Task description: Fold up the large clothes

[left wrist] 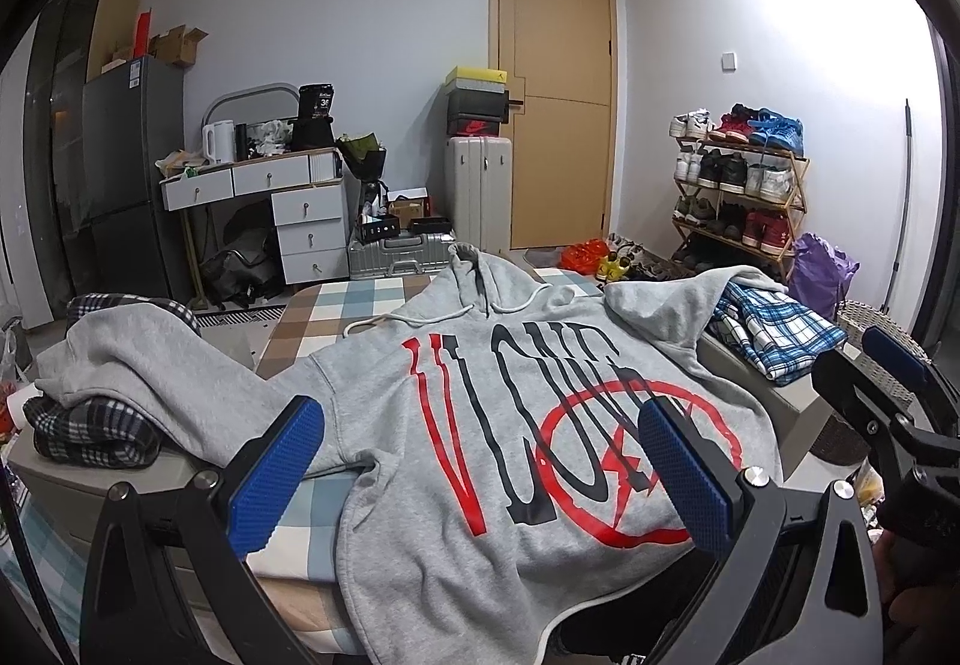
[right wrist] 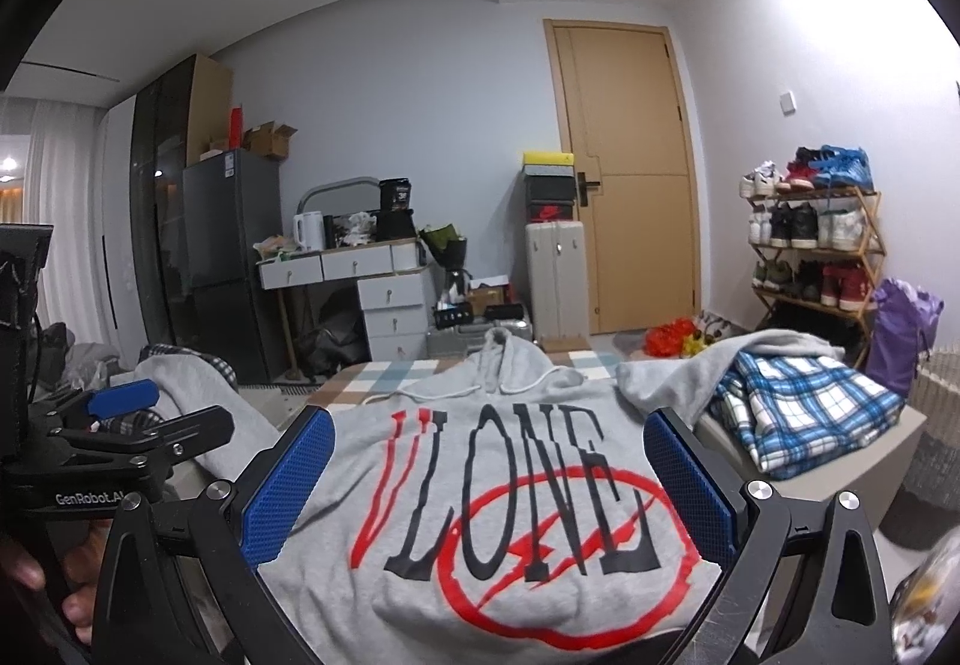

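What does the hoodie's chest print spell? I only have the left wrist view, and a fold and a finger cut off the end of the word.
Observer: In the right wrist view the print on the grey hoodie reads whole: VLONE. The V is red and the other letters are black, over a red circle with a lightning bolt.
Reviewer: I see the right gripper only from the side. Is it holding cloth?
Observer: No. In its own view the right gripper has its fingers wide apart on either side of the print, with nothing pinched between them.
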The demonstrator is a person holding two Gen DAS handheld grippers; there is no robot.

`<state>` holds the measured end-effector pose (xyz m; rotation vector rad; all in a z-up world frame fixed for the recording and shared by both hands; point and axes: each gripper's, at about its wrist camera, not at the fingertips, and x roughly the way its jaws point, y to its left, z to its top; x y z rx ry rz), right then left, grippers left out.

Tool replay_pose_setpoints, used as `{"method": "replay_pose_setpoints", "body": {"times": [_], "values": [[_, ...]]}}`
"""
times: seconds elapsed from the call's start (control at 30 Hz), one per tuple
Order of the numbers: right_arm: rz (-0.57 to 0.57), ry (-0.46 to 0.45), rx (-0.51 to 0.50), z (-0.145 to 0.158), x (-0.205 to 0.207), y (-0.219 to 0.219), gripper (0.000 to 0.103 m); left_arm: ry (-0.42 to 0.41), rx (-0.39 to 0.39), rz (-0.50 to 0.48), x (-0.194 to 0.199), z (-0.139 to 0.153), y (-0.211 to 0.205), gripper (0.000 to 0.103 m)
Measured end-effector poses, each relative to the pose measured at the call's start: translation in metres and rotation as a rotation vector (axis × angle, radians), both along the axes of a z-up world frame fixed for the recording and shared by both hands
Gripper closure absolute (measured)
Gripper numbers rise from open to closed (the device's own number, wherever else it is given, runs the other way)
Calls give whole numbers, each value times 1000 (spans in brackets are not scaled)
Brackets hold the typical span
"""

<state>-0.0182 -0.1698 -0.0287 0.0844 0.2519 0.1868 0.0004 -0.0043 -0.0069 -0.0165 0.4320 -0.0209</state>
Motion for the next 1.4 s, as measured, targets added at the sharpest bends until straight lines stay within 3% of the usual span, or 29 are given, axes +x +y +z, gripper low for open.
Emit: {"method": "replay_pose_setpoints", "body": {"times": [0.43,0.63,0.87,1.0,1.13,1.4], "values": [[15,45,49,-4,23,-28,0,28,14,-6,15,-11,-4,1],[-20,84,69,4,67,-96,0,83,-17,-25,44,-33,-3,1],[-216,293,252,-17,165,-254,0,200,-36,-33,96,-60,-8,1],[-267,455,445,-44,236,-349,0,233,-33,-36,120,-68,-11,1],[-281,572,607,-69,300,-404,0,256,-7,-48,139,-73,-17,1],[-449,776,668,-105,423,-461,0,289,41,-77,163,-81,-25,1]]}}
